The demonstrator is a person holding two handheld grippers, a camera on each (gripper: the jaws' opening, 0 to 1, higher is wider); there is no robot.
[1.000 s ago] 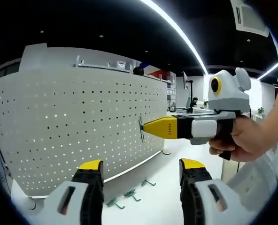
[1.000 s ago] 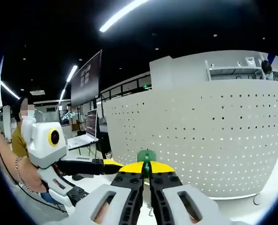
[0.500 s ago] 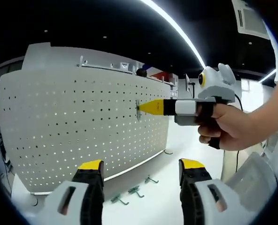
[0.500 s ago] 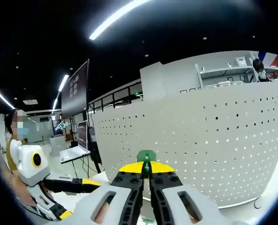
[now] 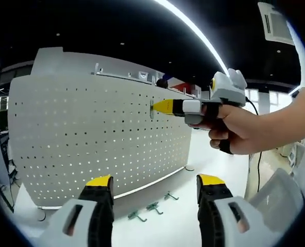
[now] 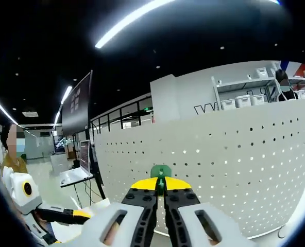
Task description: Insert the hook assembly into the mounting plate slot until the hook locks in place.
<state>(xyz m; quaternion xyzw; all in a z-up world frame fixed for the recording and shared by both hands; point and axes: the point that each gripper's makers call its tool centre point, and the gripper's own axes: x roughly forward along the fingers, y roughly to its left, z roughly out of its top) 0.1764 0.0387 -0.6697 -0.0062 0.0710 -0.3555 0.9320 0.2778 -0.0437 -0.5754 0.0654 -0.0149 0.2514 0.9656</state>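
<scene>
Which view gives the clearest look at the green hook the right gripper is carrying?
The right gripper view: the green hook sits centred, pinched between the shut yellow tips of the right gripper, in front of the pegboard. The left gripper view shows it side-on as a thin sliver at the board's face, too small for detail.

In the left gripper view, the pegboard (image 5: 90, 139) stands on the table (image 5: 173, 226) from 9 to 1 o'clock. Spare hooks (image 5: 152, 208) lie at its foot, at 6 o'clock. The right gripper (image 5: 155, 107) meets the board's upper part, at 12 o'clock.
</scene>
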